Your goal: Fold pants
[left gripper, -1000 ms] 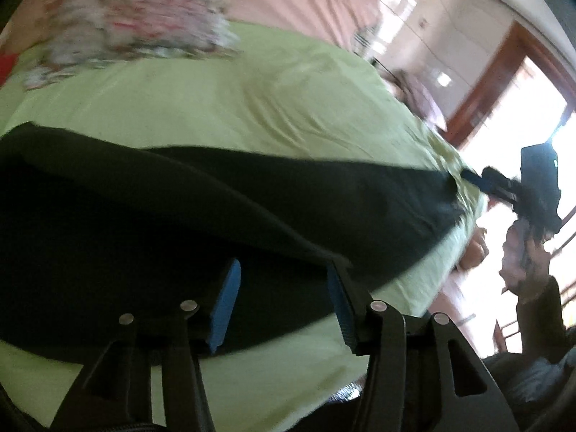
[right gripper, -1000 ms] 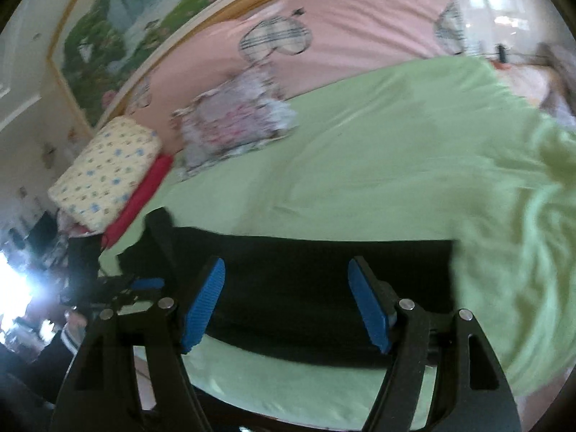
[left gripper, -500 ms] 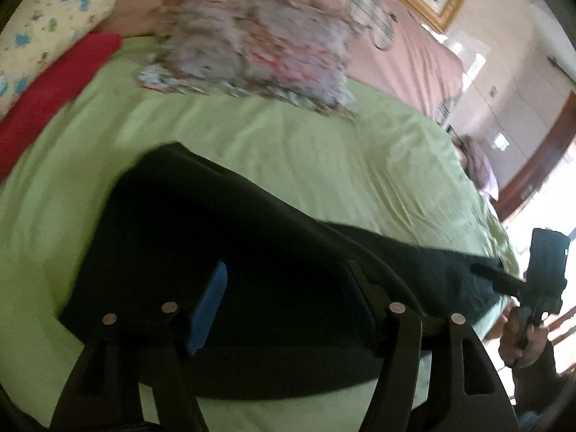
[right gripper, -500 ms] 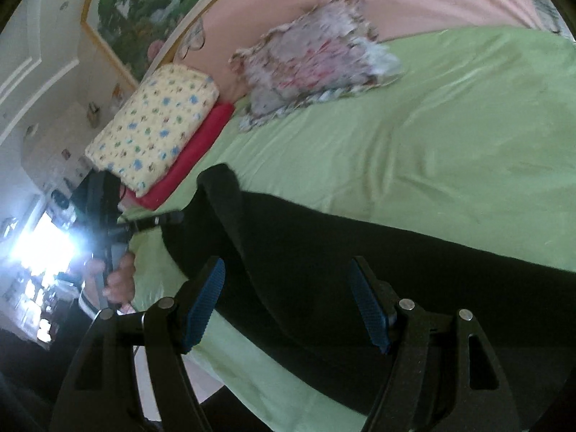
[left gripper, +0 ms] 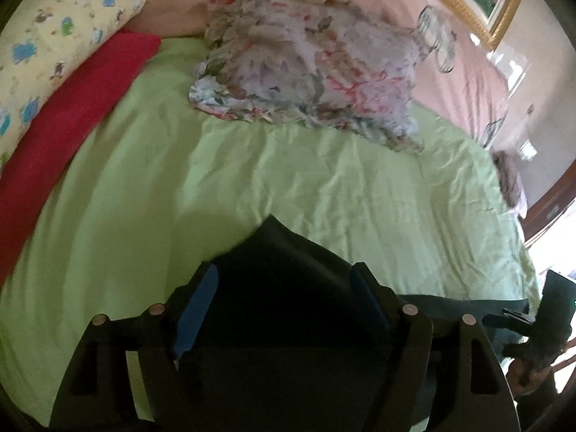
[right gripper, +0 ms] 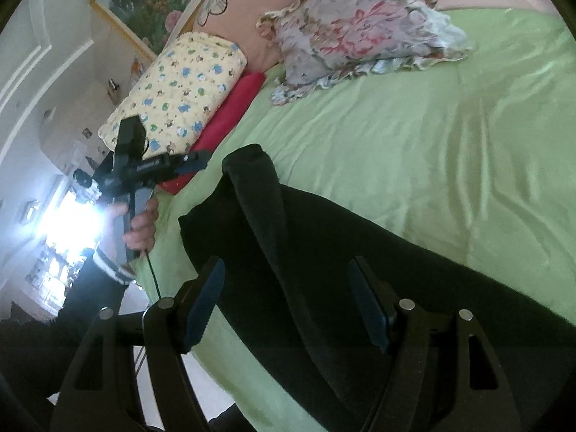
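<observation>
Since the frames a second back, both wrist cameras have swung toward the head of the bed: the left view, which then looked down the length of the pants toward the window, now faces the pillows, and the right view has turned off the foot end to the waist end of the garment

Largest, the green bedsheet (left gripper: 324, 187) spreads ahead of and to both sides of each tool. On it lie the black pants (right gripper: 324, 259), spread along the near edge of the bed; in the right view they run from under the right gripper (right gripper: 288, 302) away to its right, with a raised fold of cloth climbing ahead between its fingers. The left view shows only a peaked corner of the dark cloth just ahead of the left gripper (left gripper: 284, 309) and a strip running off to its right

Far ahead of the left gripper sits the floral cushion (left gripper: 309, 72); far to its left lie the red pillow (left gripper: 72, 115) and the yellow printed pillow (left gripper: 54, 25) above it. The pink headboard (left gripper: 460, 68) stands behind them

Only the right view shows the left tool from outside, held in the left hand (right gripper: 140, 223) well off to the left, over the bed's edge, its fingers spread apart. Only the left view shows the right tool as a dark shape at the far right edge, too dim to read

Both grippers stand spread, blue pads (right gripper: 207, 302) apart, pinching nothing; the cloth lies below them
</observation>
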A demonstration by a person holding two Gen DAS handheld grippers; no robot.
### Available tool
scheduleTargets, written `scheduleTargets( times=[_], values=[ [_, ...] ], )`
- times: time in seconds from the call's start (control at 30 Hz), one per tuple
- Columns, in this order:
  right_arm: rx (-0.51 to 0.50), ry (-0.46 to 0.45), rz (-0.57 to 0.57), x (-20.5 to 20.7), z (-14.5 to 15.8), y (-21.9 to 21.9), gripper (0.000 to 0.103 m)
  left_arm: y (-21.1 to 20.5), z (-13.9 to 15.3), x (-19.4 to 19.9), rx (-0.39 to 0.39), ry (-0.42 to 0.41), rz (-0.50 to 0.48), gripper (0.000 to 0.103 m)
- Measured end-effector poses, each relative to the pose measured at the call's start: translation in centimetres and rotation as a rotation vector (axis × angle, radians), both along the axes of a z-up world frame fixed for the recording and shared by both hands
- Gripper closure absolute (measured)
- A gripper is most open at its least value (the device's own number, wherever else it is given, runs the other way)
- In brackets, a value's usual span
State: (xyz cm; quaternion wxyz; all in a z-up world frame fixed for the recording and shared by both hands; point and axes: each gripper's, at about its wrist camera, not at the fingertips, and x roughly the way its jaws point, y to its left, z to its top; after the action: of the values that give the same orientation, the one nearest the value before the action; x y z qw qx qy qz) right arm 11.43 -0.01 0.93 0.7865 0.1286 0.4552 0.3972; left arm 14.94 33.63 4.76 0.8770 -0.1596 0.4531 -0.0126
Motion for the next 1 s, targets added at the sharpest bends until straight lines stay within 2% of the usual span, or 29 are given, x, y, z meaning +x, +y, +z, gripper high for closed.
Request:
scheduleTargets(
  times=[0.1, 0.23, 0.37, 0.53, 0.6, 0.63, 0.67, 0.7, 0.73, 0.77, 0.8, 0.83, 0.87, 0.93, 1.0],
  values=[
    [0.002, 0.031, 0.026, 1.0, -0.7, 1.3, 0.031, 0.6, -1.6, 2.6, 0.001, 0.082, -0.036, 0.026],
    [0.018, 0.069, 0.040, 2.0, -1.5, 2.6, 0.031, 1.0, -3.4, 4.8, 0.001, 0.149, -0.071, 0.026],
    [0.020, 0.094, 0.058, 2.8, -2.0, 3.4, 0.031, 1.1, -4.5, 6.4, -0.033, 0.187, -0.112, 0.026],
    [0.032, 0.150, 0.076, 3.6, -3.2, 4.4, 0.031, 0.3, -5.6, 7.8, -0.020, 0.221, -0.151, 0.027],
    [0.035, 0.167, 0.079, 3.7, -3.7, 4.9, 0.031, 0.2, -5.8, 8.1, -0.014, 0.215, -0.146, 0.031],
    [0.037, 0.174, 0.084, 3.8, -3.9, 5.1, 0.031, 0.1, -5.8, 8.1, -0.001, 0.208, -0.136, 0.037],
    [0.037, 0.177, 0.088, 3.7, -4.0, 5.3, 0.032, -0.1, -5.6, 7.9, 0.009, 0.194, -0.132, 0.049],
    [0.032, 0.177, 0.092, 3.7, -4.1, 5.6, 0.037, -0.3, -5.5, 7.8, 0.014, 0.185, -0.136, 0.054],
    [0.023, 0.172, 0.099, 3.6, -4.2, 5.9, 0.049, -0.5, -5.2, 7.6, 0.026, 0.177, -0.135, 0.056],
    [0.014, 0.170, 0.104, 3.5, -4.2, 6.2, 0.055, -0.8, -5.0, 7.5, 0.041, 0.162, -0.136, 0.066],
    [0.006, 0.167, 0.107, 3.3, -4.3, 6.4, 0.069, -1.2, -4.6, 7.2, 0.049, 0.148, -0.144, 0.066],
    [-0.003, 0.160, 0.109, 3.2, -4.4, 6.6, 0.084, -1.5, -4.1, 6.8, 0.069, 0.131, -0.142, 0.073],
    [-0.014, 0.154, 0.110, 3.0, -4.4, 6.8, 0.087, -1.7, -3.5, 6.3, 0.089, 0.112, -0.139, 0.091],
    [-0.023, 0.124, 0.104, 2.6, -4.1, 6.9, 0.096, -1.5, -2.5, 5.2, 0.083, 0.079, -0.127, 0.091],
    [-0.028, 0.087, 0.096, 2.2, -3.5, 6.9, 0.096, -1.2, -1.4, 3.8, 0.069, 0.034, -0.110, 0.093]
  ],
)
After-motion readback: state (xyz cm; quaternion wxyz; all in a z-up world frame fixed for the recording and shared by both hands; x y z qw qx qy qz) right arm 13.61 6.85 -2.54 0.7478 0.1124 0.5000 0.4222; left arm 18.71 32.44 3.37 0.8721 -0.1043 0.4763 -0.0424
